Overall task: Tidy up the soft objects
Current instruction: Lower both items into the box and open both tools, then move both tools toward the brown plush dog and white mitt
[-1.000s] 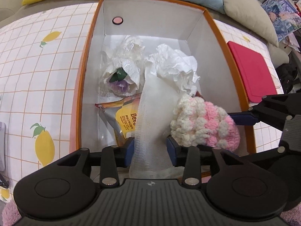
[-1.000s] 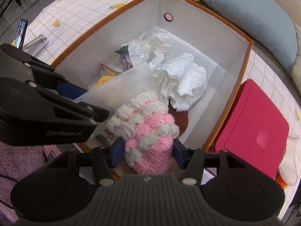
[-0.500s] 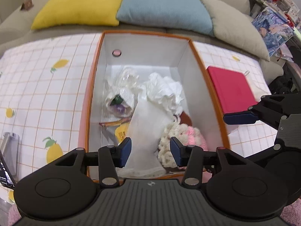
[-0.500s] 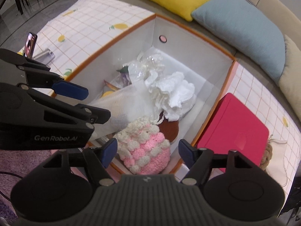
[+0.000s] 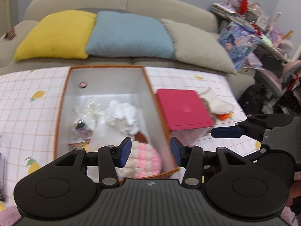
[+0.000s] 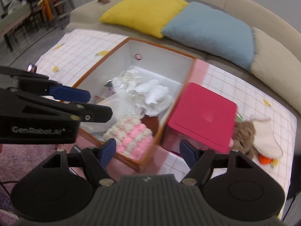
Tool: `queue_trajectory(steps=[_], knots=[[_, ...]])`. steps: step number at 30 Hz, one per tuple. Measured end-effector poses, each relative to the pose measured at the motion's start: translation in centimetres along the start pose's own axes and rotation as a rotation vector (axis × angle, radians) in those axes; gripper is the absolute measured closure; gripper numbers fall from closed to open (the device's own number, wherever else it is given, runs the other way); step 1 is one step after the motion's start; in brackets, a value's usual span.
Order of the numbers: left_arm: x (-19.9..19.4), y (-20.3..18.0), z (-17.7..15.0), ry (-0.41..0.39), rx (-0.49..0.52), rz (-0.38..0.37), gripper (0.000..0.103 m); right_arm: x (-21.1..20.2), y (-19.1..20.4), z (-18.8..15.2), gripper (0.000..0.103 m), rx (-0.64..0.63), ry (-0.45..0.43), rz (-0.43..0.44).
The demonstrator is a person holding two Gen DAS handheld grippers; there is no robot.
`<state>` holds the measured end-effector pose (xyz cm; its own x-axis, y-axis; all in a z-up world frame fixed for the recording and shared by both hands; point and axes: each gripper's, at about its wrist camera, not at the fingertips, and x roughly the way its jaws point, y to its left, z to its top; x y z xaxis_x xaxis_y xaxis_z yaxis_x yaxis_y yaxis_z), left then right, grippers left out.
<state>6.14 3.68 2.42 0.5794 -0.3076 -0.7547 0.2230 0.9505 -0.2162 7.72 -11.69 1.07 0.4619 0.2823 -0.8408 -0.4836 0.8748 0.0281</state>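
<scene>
Left tool [image 5: 150, 151] and right tool [image 6: 148, 150] — both with blue-padded fingers spread wide and gripping nothing — hang above the near end of the orange-rimmed box [image 5: 62, 98] that stands on the lemon-print tabletop [image 5: 28, 103]. In the box, at its near right corner, lies the pink-and-cream crocheted piece [image 6: 131, 133]; in the left wrist view it shows between the left tool's fingers but below them, untouched. Beyond it, toward the middle of the box, sit a crumpled white tissue wad [image 6: 152, 94] and, to its left, a clear crinkled wrapper [image 5: 84, 113] with something green and purple inside. A flat white gauzy sheet [image 6: 120, 101] lies between wrapper and crocheted piece; a brown patch [image 6: 151, 121] shows just beside the crocheted piece.

Just right of the box, nearly touching its wall, stands a magenta-lidded container [image 6: 205, 116]. To its right on the tabletop: a coil of brown rope [image 6: 243, 133], a cream cloth pouch [image 6: 267, 137] and a small orange object [image 6: 264, 159], the three bunched together.

Behind the tabletop a beige sofa [image 5: 169, 5] carries a yellow cushion [image 5: 56, 35], a blue cushion [image 5: 129, 35] and a beige cushion [image 5: 201, 47]. The left tool's body crosses the left of the right wrist view, hiding the box's near left corner. Both views are motion-blurred.
</scene>
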Motion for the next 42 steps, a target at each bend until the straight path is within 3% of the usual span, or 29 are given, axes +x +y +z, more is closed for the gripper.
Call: queue_trajectory(steps=[16, 24, 33, 39, 42], knots=[[3.9, -9.6, 1.2, 0.042, 0.155, -0.181, 0.049, -3.1, -10.0, -7.0, 0.030, 0.208, -0.068, -0.202], [7.2, -13.7, 2.8, 0.084, 0.229, -0.254, 0.049, -3.2, -14.8, -9.9, 0.030, 0.309, -0.162, -0.287], [11.7, -17.1, 4.6, 0.150, 0.363, -0.211, 0.049, -0.1, -19.9, -12.4, 0.031, 0.447, -0.242, -0.347], [16.7, -18.3, 7.3, 0.248, 0.329, -0.147, 0.048, 2.8, -21.8, -12.7, 0.031, 0.496, -0.319, -0.369], [19.4, -18.7, 8.3, 0.284, 0.301, -0.099, 0.043, 4.5, -22.7, -12.6, 0.031, 0.465, -0.343, -0.390]])
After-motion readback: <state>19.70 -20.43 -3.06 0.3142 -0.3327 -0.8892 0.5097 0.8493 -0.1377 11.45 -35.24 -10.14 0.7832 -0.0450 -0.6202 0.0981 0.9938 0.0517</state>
